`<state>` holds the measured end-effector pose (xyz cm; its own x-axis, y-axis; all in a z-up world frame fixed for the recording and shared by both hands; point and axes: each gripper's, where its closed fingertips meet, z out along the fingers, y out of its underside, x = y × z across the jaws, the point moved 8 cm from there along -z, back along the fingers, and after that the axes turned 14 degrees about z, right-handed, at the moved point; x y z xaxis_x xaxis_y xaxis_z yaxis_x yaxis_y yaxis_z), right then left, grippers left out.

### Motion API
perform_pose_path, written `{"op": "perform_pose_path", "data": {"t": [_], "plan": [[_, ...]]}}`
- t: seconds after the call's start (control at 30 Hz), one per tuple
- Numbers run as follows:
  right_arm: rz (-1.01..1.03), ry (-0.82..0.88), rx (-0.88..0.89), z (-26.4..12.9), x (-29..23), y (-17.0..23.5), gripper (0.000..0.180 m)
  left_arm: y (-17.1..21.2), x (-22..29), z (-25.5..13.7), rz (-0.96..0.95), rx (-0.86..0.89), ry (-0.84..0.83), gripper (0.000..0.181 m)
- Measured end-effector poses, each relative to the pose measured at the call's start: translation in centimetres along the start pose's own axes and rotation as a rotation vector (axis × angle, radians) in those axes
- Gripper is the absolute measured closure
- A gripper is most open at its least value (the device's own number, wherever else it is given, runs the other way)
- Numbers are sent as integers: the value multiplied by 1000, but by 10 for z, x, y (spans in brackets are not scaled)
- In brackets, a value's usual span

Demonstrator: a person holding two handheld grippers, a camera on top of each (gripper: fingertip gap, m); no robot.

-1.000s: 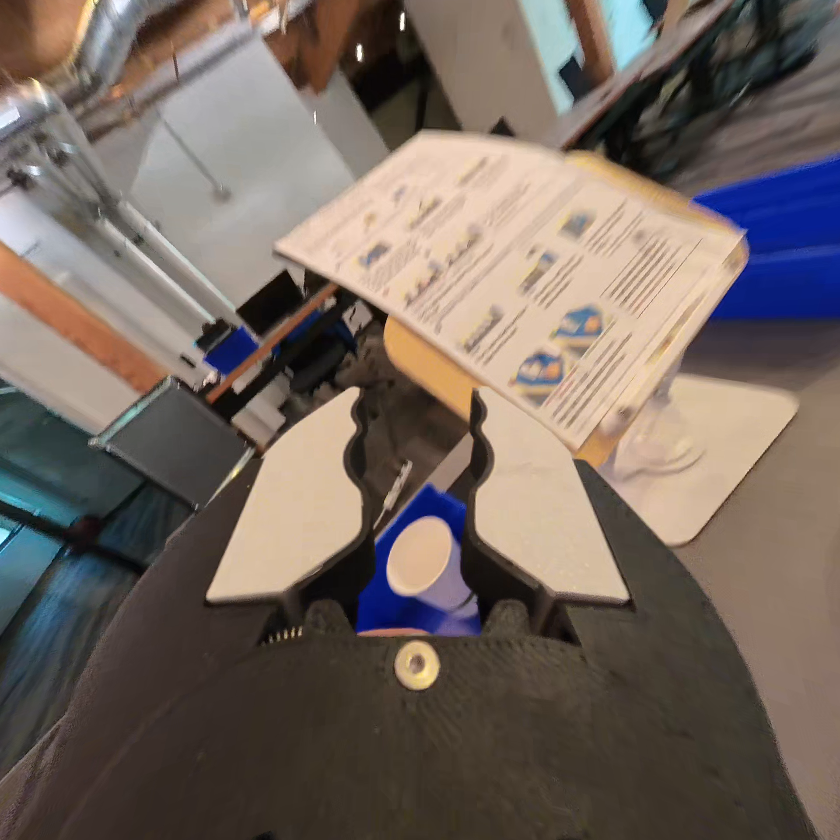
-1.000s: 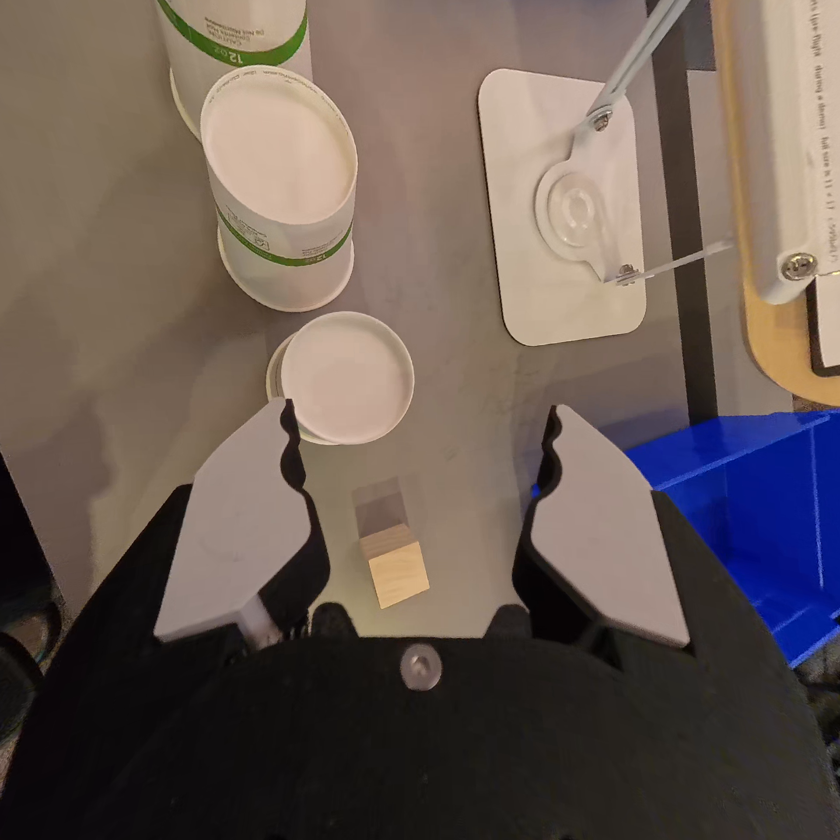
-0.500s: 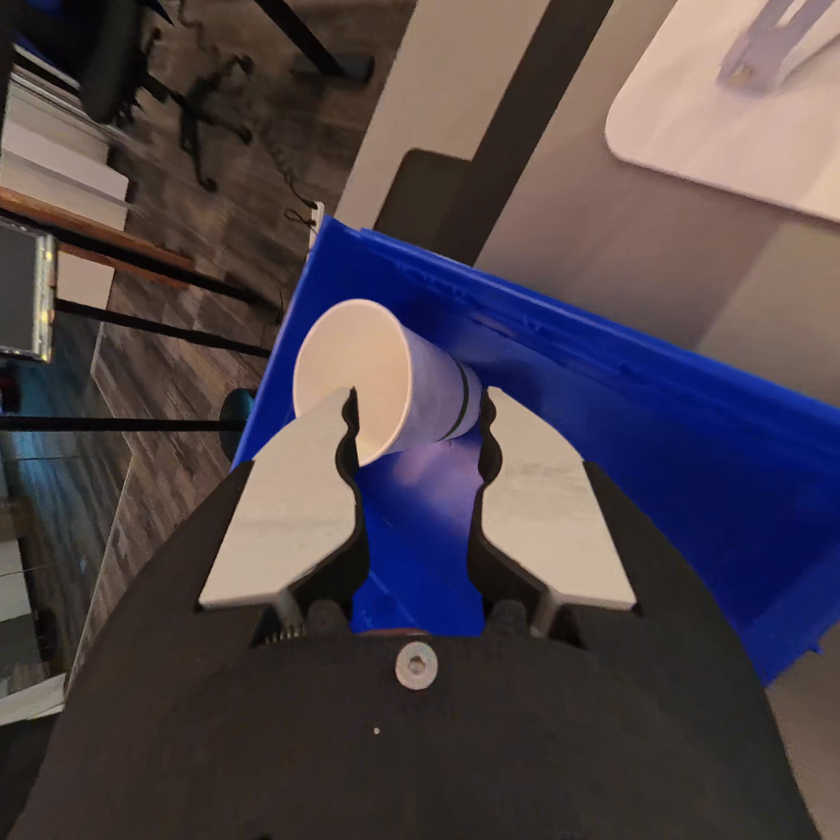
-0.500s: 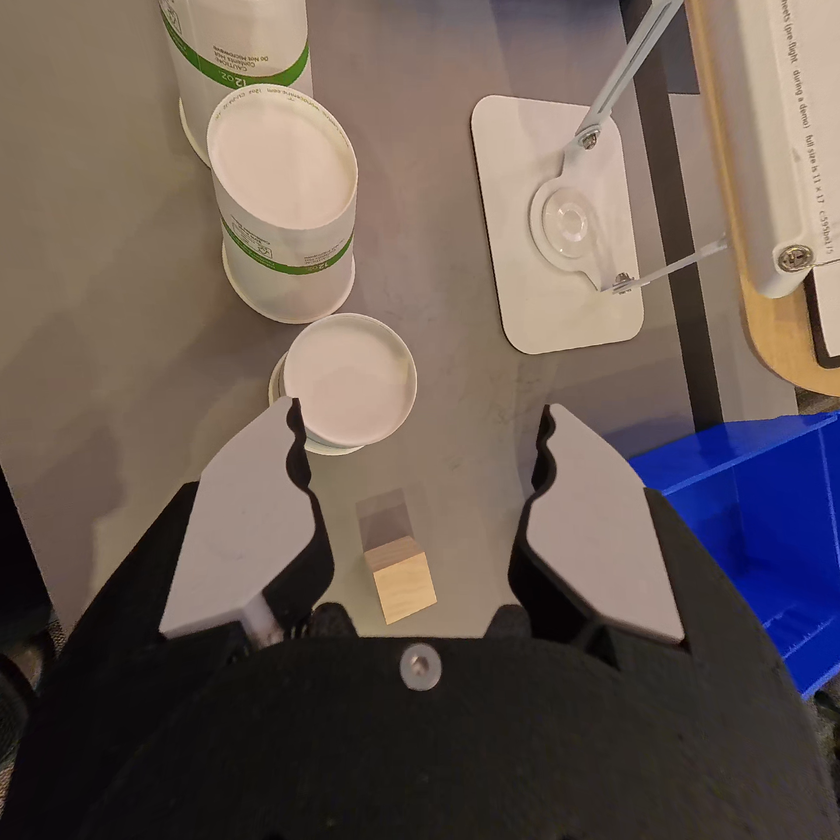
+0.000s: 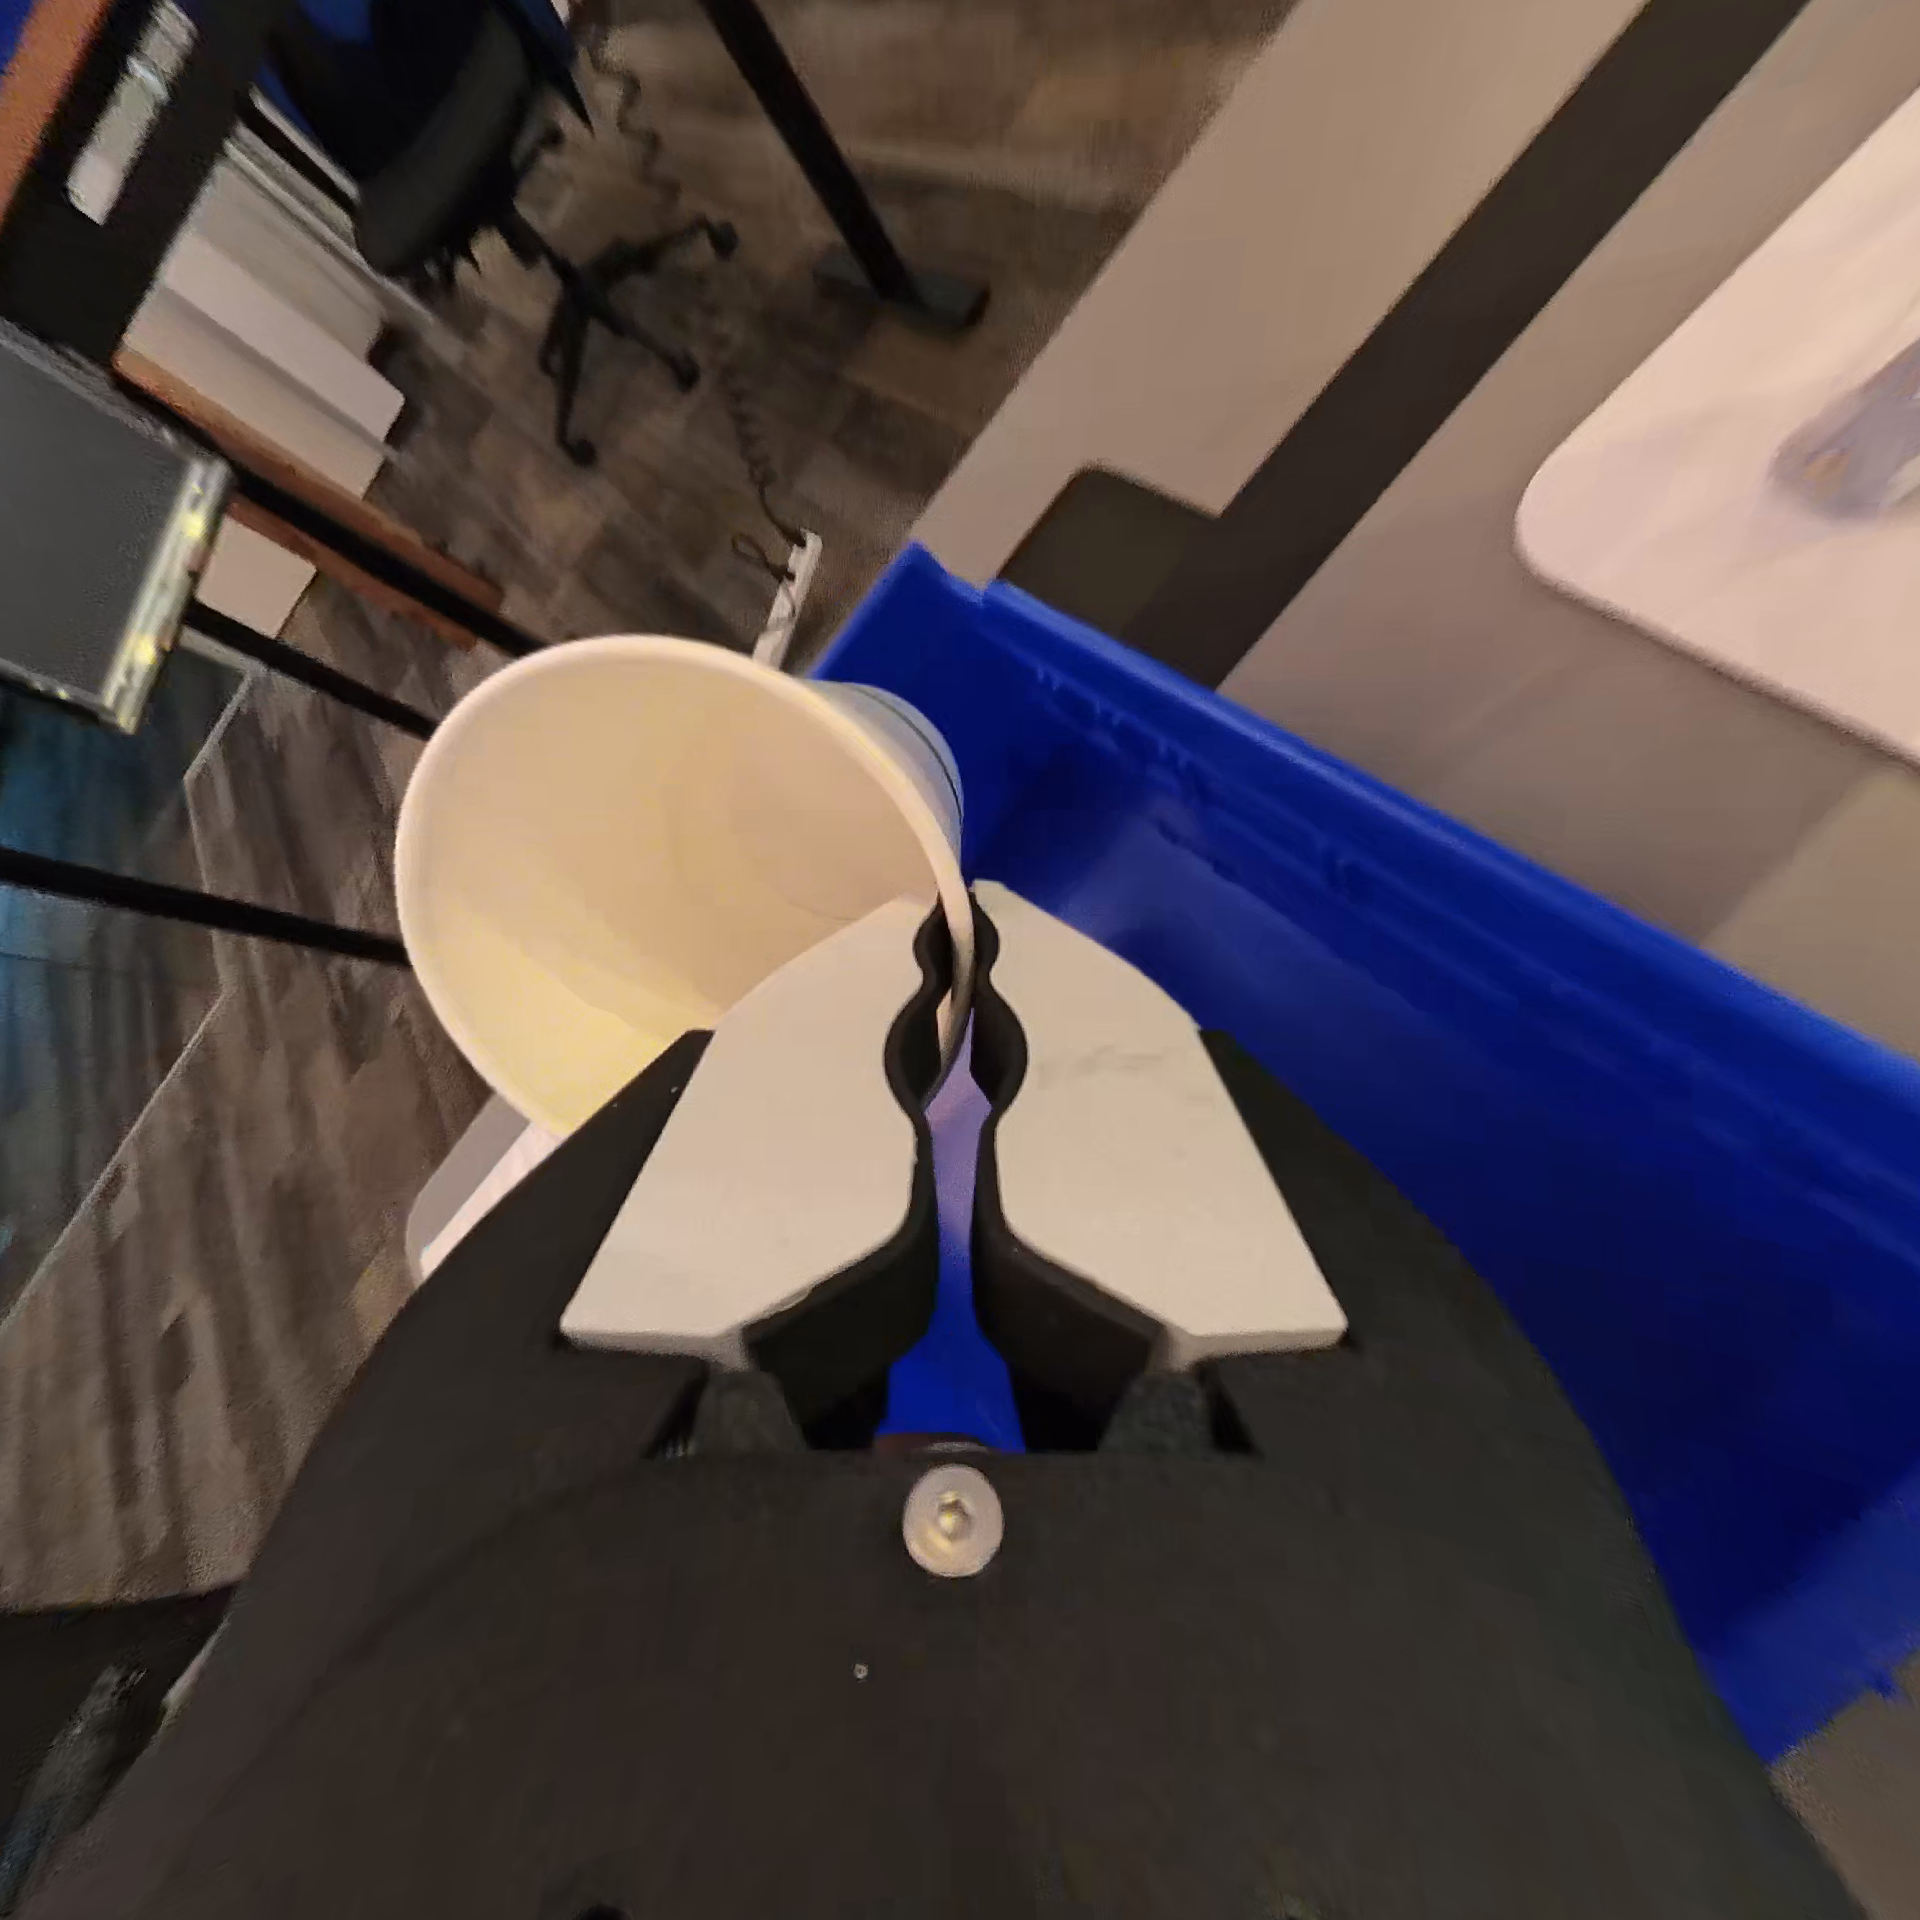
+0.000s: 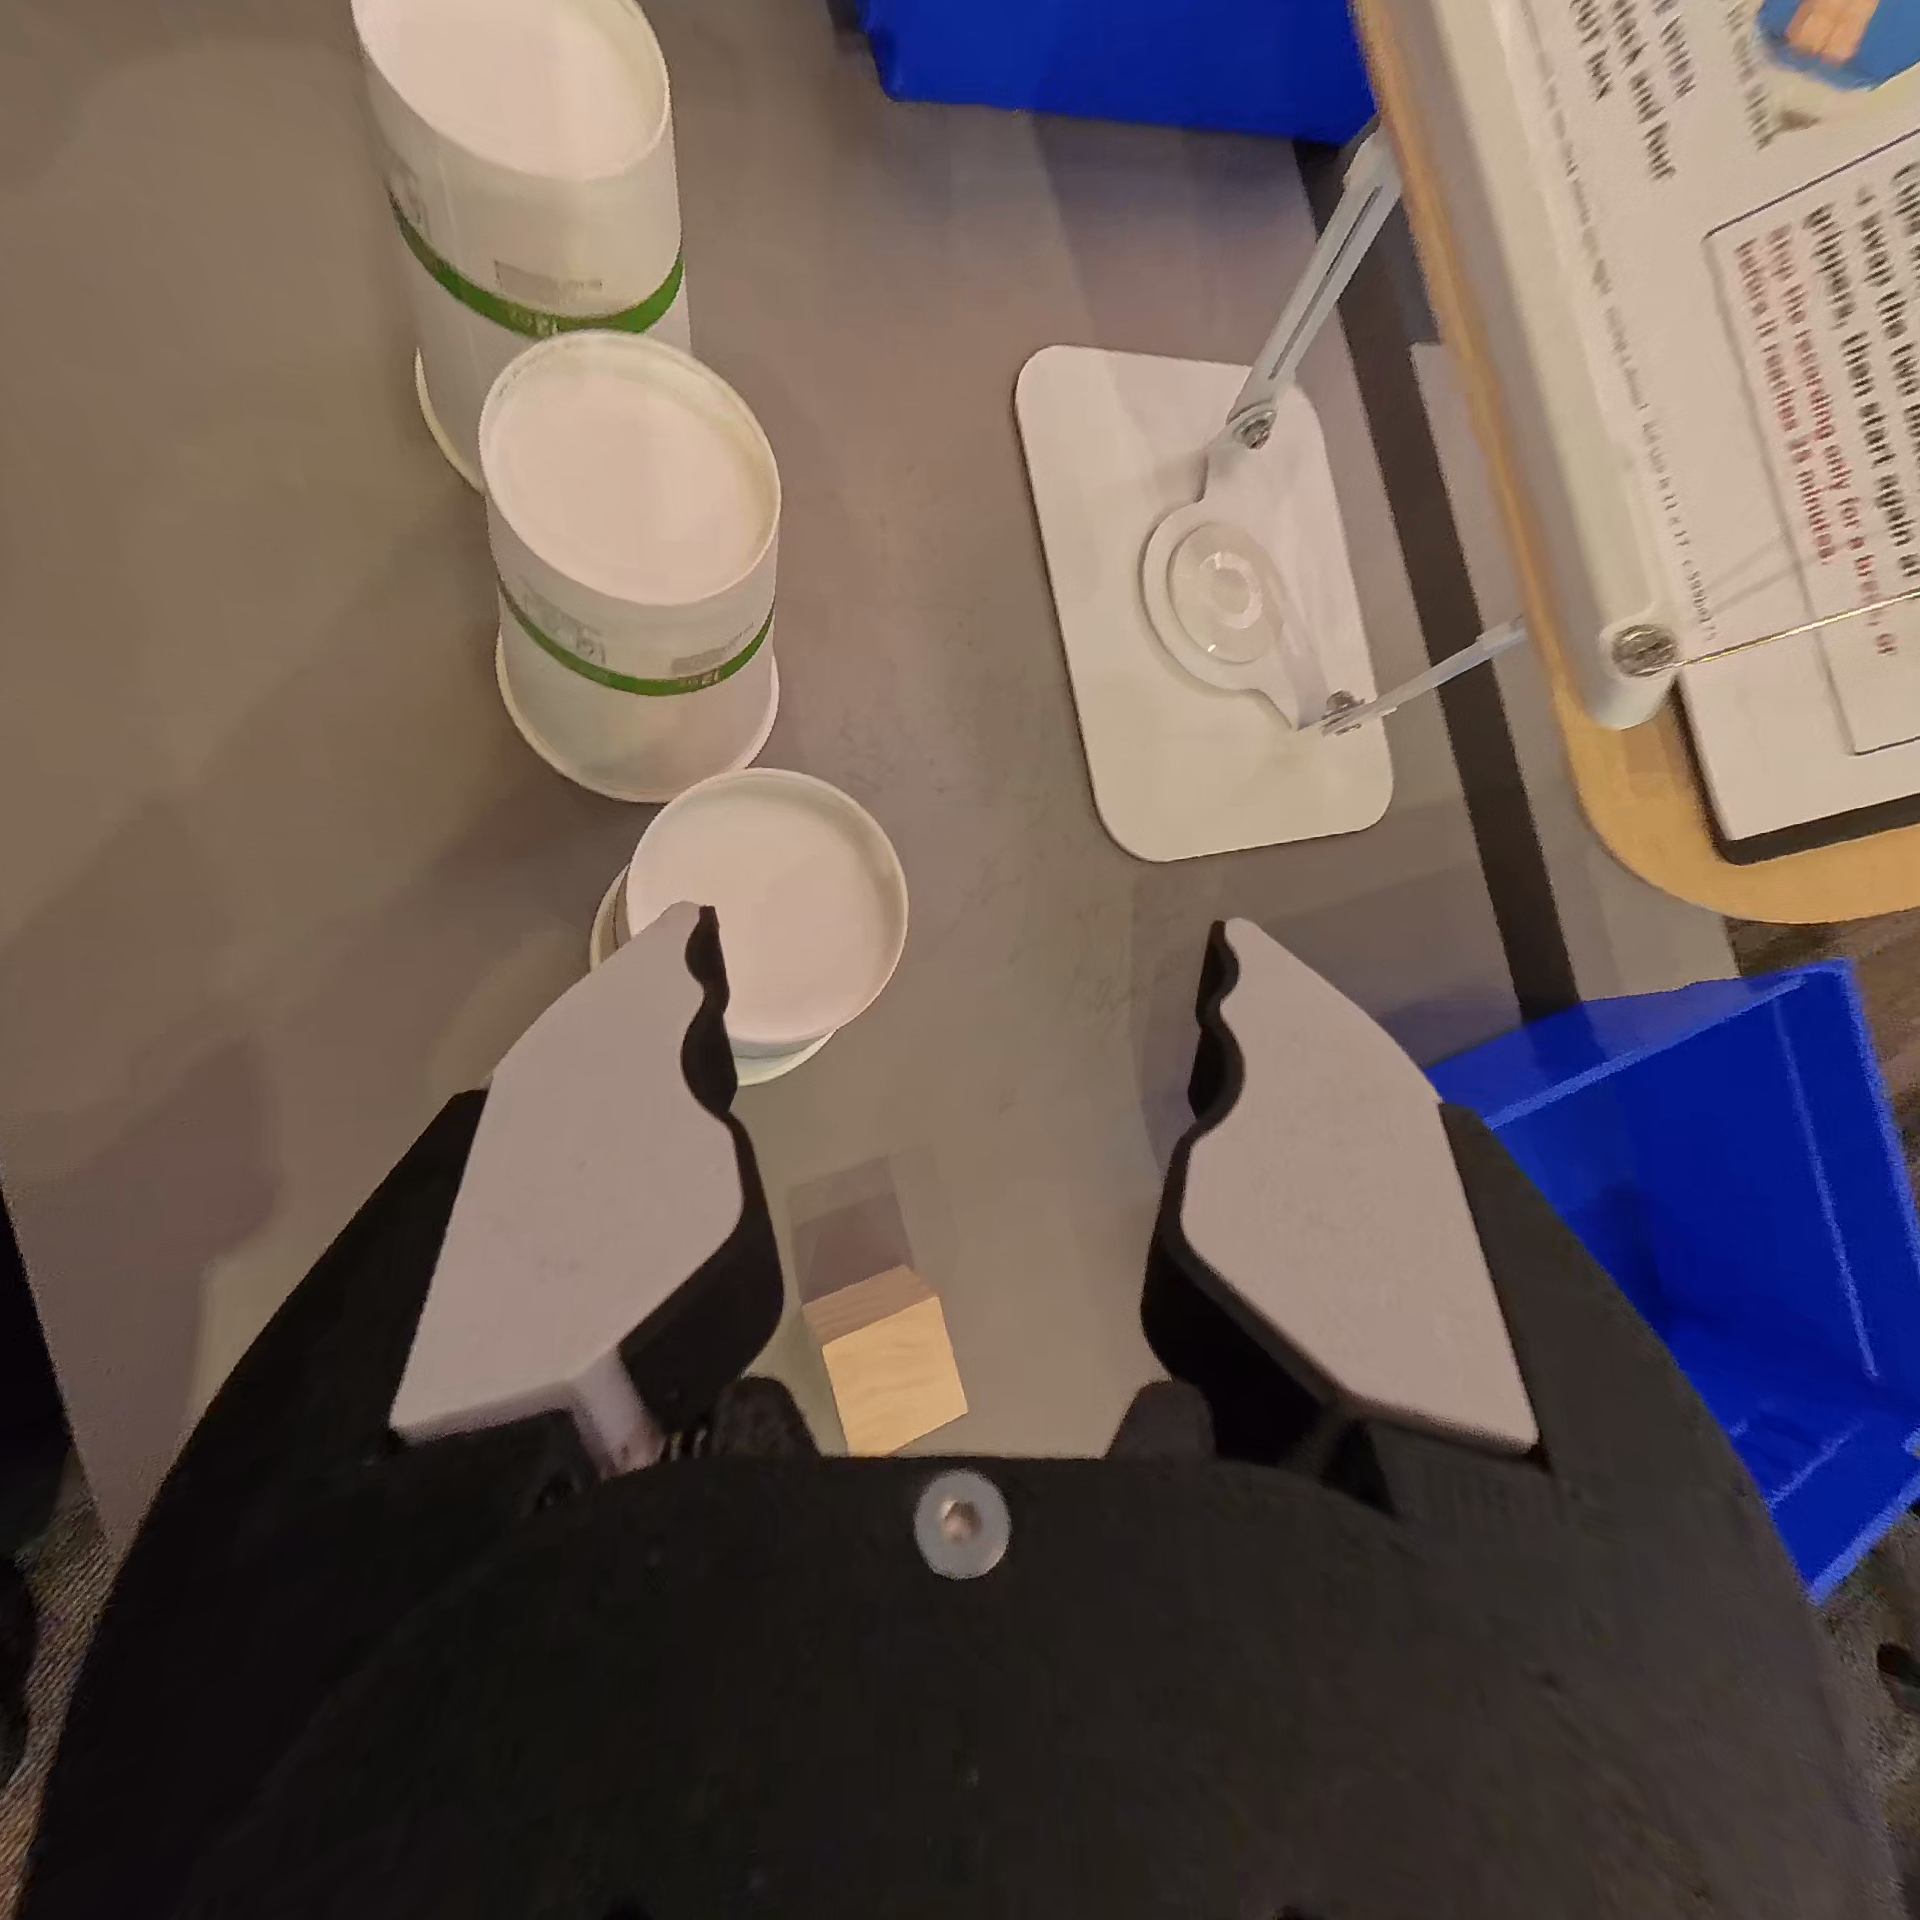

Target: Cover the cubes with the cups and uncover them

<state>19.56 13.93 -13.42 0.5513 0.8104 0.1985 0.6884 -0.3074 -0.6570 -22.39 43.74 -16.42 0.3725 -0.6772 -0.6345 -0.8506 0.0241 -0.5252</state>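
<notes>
In the left wrist view my left gripper (image 5: 954, 961) is shut on the rim of a white paper cup (image 5: 665, 862), which is held on its side above the blue bin (image 5: 1455, 1039), its mouth facing the camera. In the right wrist view my right gripper (image 6: 961, 945) is open and empty above the grey table (image 6: 260, 831). A wooden cube (image 6: 888, 1361) lies on the table between its fingers, near the palm. Three upside-down white cups stand in a row ahead to the left: a small one (image 6: 769, 914), and two green-banded ones (image 6: 634, 561) (image 6: 530, 177).
A white stand base (image 6: 1205, 623) with a metal arm sits to the right and holds a clipboard with printed sheets (image 6: 1714, 416). A blue bin (image 6: 1714, 1226) hangs off the table's right edge, and another blue bin (image 6: 1101, 52) is at the far edge. Floor and chairs lie beyond.
My left gripper swung down to the blue bin, closed on the rim of the cup lying there and lifted it. My right gripper stayed open over the cube, shifting slightly.
</notes>
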Motion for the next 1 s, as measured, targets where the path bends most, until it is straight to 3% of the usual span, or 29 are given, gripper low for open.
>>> {"op": "perform_pose_path", "data": {"t": [0.23, 0.33, 0.47, 0.7, 1.0], "plan": [[30, -4, 244, -19, -1, -34, 88, -54, -19, -108, -160, 666, 14, 181], [66, -36, 369, -26, -3, -50, 80, -83, -7, -148, -106, 910, 46, 181], [133, -106, 545, -34, -7, -73, 74, -128, 29, -183, 2, 1107, 114, 181], [271, -228, 773, -40, -10, -88, 65, -193, 106, -199, 130, 1320, 304, 181], [472, -438, 962, -42, 2, -84, 60, -224, 172, -200, 272, 1357, 349, 181]]}}
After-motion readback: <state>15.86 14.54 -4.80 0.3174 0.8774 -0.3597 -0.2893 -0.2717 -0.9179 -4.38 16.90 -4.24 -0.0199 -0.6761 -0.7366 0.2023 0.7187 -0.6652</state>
